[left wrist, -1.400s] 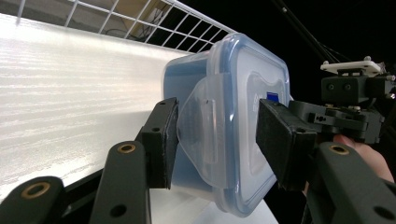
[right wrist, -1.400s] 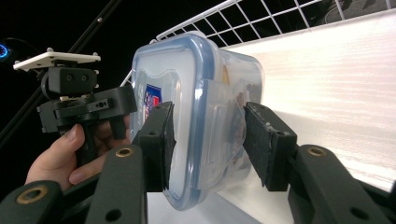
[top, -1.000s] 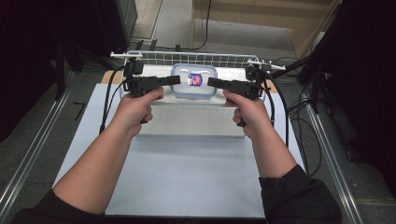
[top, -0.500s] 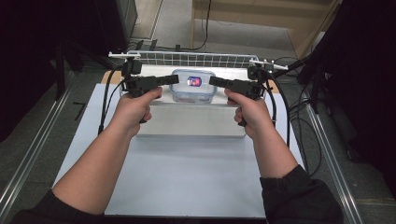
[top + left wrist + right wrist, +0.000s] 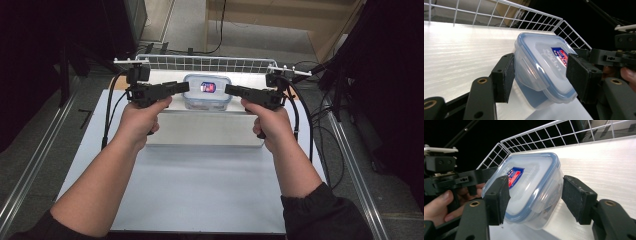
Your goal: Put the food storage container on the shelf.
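A clear plastic container (image 5: 206,92) with a blue-edged lid and a red and blue label sits on the white raised shelf (image 5: 205,131). My left gripper (image 5: 184,86) points at its left end and my right gripper (image 5: 229,90) at its right end. In the left gripper view the container (image 5: 541,67) lies between the pads of the left gripper (image 5: 540,62), whose jaws have just been opening. In the right gripper view the container (image 5: 534,185) lies between the jaws of the right gripper (image 5: 536,182), which have also just been opening. A gap shows at one right pad (image 5: 576,197).
A white wire rail (image 5: 200,63) runs along the back of the shelf, just behind the container. The white table (image 5: 200,195) spreads in front under the person's forearms. Cables (image 5: 107,117) hang from both grippers. Metal rails flank the table.
The container looks slightly lower and flatter on the shelf than a second ago. Both hands have stayed almost in place at its two ends.
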A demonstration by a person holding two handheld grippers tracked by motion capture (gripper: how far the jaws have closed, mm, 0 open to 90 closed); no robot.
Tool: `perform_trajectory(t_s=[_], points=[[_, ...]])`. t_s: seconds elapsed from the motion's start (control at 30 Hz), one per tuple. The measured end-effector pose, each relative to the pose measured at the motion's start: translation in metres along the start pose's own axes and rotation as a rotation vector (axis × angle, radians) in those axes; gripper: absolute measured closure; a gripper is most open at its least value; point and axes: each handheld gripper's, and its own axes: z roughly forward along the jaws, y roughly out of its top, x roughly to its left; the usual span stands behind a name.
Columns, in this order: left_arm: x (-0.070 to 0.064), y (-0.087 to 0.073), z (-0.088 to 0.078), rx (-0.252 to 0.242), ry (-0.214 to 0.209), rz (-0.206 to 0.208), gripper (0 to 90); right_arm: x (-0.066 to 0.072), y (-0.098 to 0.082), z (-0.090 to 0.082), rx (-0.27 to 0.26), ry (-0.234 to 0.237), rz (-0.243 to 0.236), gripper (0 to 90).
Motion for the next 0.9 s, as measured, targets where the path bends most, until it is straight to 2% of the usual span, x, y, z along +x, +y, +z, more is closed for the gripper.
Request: perform_trajectory(t_s=[0.03, 0.13, 0.2, 0.43, 0.47, 0.5, 0.67, 0.77, 0.9], points=[[-0.002, -0.001, -0.002, -0.001, 0.013, 0.015, 37.3, 0.003, -0.002, -0.002, -0.002, -0.016, -0.023, 37.5], [-0.005, -0.004, -0.008, -0.025, 0.037, 0.046, 37.0, 0.006, -0.006, -0.005, -0.005, -0.027, -0.046, 37.3], [-0.007, -0.009, -0.013, -0.036, 0.075, 0.085, 36.1, 0.009, -0.01, -0.009, -0.012, -0.052, -0.082, 37.1], [-0.008, -0.027, -0.024, -0.071, 0.121, 0.173, 34.7, 0.017, -0.029, -0.019, -0.033, -0.122, -0.198, 37.2], [-0.009, -0.029, -0.025, -0.077, 0.133, 0.19, 34.6, 0.019, -0.034, -0.022, -0.041, -0.14, -0.23, 37.6], [-0.01, -0.033, -0.027, -0.092, 0.141, 0.208, 34.6, 0.019, -0.034, -0.022, -0.041, -0.14, -0.23, 37.6], [-0.016, -0.053, -0.034, -0.151, 0.178, 0.317, 34.6, 0.021, -0.051, -0.026, -0.067, -0.165, -0.297, 37.8], [-0.018, -0.068, -0.036, -0.152, 0.185, 0.361, 34.5, 0.022, -0.064, -0.026, -0.082, -0.185, -0.336, 35.5], [-0.018, -0.087, -0.039, -0.168, 0.173, 0.394, 31.2, 0.02, -0.082, -0.026, -0.085, -0.198, -0.37, 33.3]])
